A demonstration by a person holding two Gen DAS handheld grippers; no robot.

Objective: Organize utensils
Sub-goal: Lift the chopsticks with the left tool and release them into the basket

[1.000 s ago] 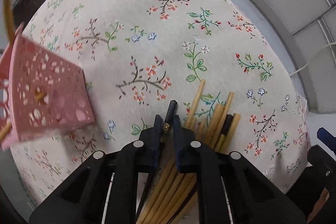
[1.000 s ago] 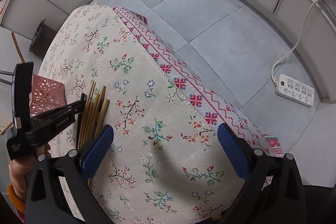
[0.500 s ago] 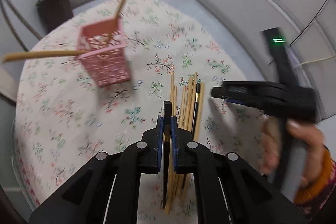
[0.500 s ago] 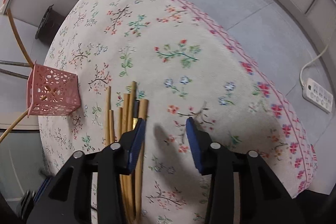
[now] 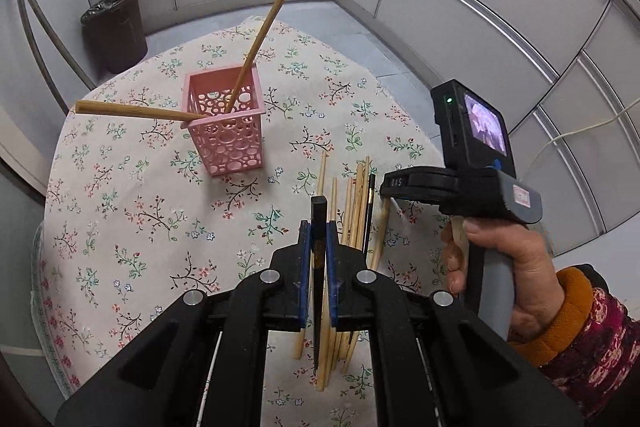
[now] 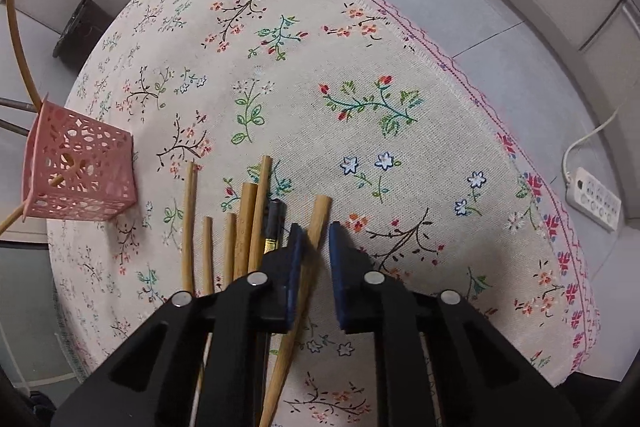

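My left gripper (image 5: 319, 229) is shut on a black chopstick (image 5: 319, 215) and holds it above the table. A pink perforated basket (image 5: 226, 119) stands farther back with two wooden chopsticks (image 5: 264, 31) leaning out of it; it also shows in the right wrist view (image 6: 78, 171). Several wooden chopsticks (image 5: 354, 203) and one more black chopstick (image 5: 370, 211) lie in a pile on the floral tablecloth (image 5: 140, 211). My right gripper (image 6: 316, 231) is low over the pile (image 6: 240, 227), its jaws partly open around a wooden chopstick (image 6: 318, 217) without gripping it.
A dark bin (image 5: 114, 27) stands on the floor behind the table. A white power strip (image 6: 592, 197) lies on the floor to the right. The table edge with red embroidery (image 6: 532, 183) is close on the right.
My left gripper has lifted the black chopstick up and back from the pile. My right gripper has come down to the pile and narrowed its jaws around a wooden chopstick.
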